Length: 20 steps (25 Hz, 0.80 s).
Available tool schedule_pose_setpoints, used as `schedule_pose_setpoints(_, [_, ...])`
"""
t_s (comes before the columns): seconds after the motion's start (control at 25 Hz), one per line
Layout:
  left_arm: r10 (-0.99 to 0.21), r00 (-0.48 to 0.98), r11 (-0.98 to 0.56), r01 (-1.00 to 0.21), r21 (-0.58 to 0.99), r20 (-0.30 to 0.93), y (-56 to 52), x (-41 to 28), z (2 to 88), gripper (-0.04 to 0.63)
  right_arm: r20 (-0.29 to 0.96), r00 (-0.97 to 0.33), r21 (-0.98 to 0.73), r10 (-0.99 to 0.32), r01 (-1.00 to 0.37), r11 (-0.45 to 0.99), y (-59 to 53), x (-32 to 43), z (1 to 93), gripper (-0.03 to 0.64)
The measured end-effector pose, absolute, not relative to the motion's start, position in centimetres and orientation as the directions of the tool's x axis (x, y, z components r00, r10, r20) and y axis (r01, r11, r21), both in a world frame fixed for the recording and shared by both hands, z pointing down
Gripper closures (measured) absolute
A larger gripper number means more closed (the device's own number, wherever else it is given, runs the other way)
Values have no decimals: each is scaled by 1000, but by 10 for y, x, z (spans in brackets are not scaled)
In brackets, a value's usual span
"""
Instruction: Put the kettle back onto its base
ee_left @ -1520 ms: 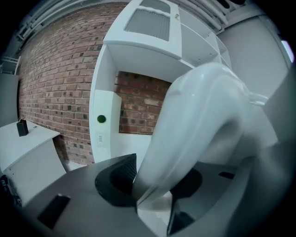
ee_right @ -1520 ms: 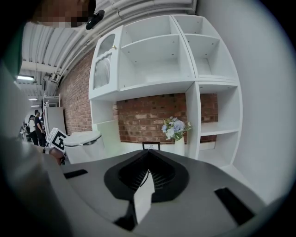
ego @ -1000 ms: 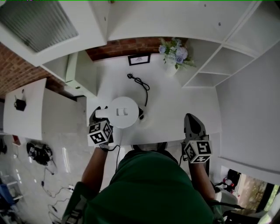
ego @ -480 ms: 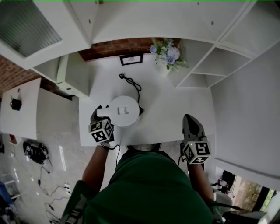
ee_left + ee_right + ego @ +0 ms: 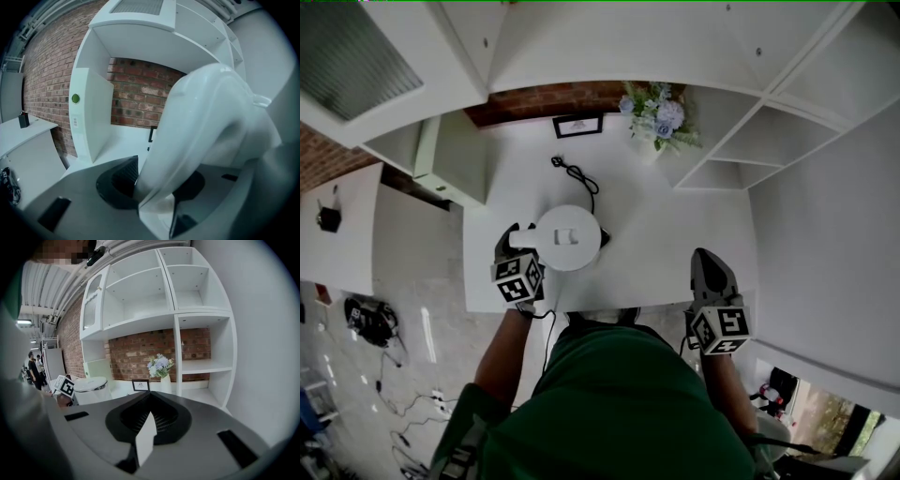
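A: Kettle, position and attitude?
B: Kettle (image 5: 569,239) upright, long axis vertical, lid up. It is left of centre on the bench (image 5: 666,211), nearer the front edge. Handle (image 5: 197,140) points toward the left edge. A black sliver of base (image 5: 602,241) shows at its right side.
A: Claws?
B: Left claw (image 5: 514,241) clamped on the handle. Right claw (image 5: 707,261) closed on nothing, over the front edge near the right corner.

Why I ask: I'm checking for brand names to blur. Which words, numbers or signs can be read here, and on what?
No text here can be read.
Small framed picture: print too small to read.
Label on the white panel: too blurred.
Kettle: no print shows.
Marker cubes: square patterns only, no letters.
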<state>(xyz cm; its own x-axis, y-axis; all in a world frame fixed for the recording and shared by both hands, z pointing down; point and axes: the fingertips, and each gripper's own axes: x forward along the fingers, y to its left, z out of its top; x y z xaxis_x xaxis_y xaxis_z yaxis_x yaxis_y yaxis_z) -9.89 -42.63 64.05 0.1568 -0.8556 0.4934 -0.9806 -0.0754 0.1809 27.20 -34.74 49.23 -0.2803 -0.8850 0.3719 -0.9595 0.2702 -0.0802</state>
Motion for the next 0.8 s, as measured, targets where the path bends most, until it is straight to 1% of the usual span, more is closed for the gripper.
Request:
schedule_pose_setpoints(0.64, [-844,167,-90,-981,173,509,-422,-95,653,428,383,-314,-96,-869,-949,300,-350,260,502,595])
schedule_pose_setpoints(0.8, [-850,179,-110,-980,165,495,-425,-94,652,428,387,-318,-99,-865,-948,304,-351,257,505,595])
